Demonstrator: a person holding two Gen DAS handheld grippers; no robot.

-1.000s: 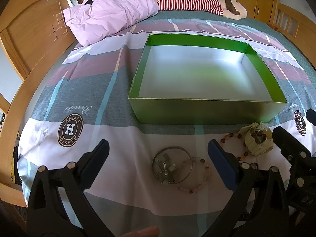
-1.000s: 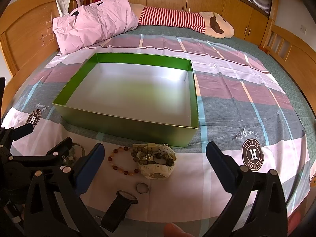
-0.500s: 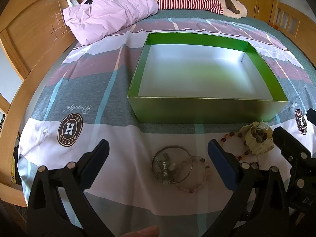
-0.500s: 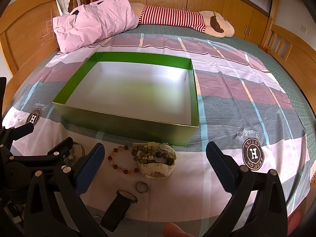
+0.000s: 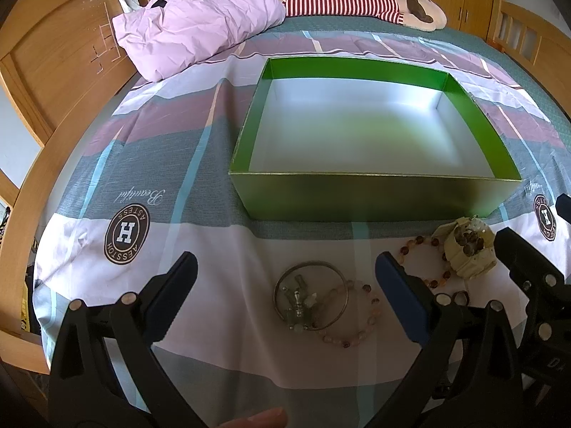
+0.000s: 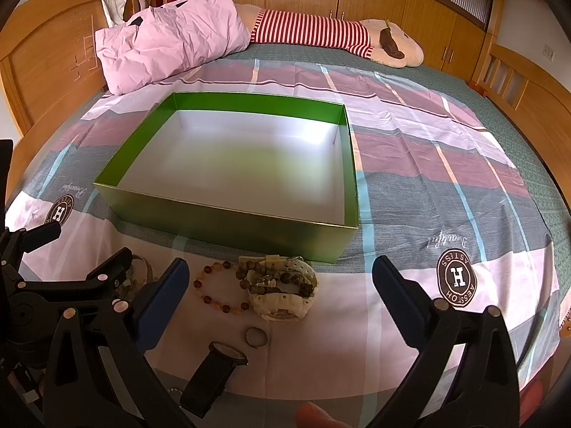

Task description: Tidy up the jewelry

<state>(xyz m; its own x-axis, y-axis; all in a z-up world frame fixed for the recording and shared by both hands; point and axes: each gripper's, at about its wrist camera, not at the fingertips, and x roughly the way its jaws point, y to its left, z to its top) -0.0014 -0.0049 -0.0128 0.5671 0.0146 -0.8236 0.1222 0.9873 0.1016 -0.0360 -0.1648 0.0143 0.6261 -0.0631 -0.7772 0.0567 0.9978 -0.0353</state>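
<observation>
Your left gripper (image 5: 283, 278) and right gripper (image 6: 278, 283) hover low over the near edge of the bed, jaws of both spread wide and gripping nothing. Nearest you in the right wrist view lie a black wristwatch (image 6: 214, 369) and a small ring (image 6: 256, 337). Just beyond sit an amber bead bracelet (image 6: 217, 290) and a cream watch (image 6: 285, 294) draped with dark beads. Between your left jaws rests a silver bangle (image 5: 310, 294) overlapping a pale bead bracelet (image 5: 351, 315). Behind the jewelry stands the open green box (image 5: 374, 196), its white inside bare. The bedsheet (image 6: 446, 185) carries round badges with a large "H" (image 5: 126, 233) and the script word "Beautiful" (image 5: 141, 198). Farther back lie a pink pillow (image 6: 171, 39) and a striped plush toy (image 6: 321, 34).
</observation>
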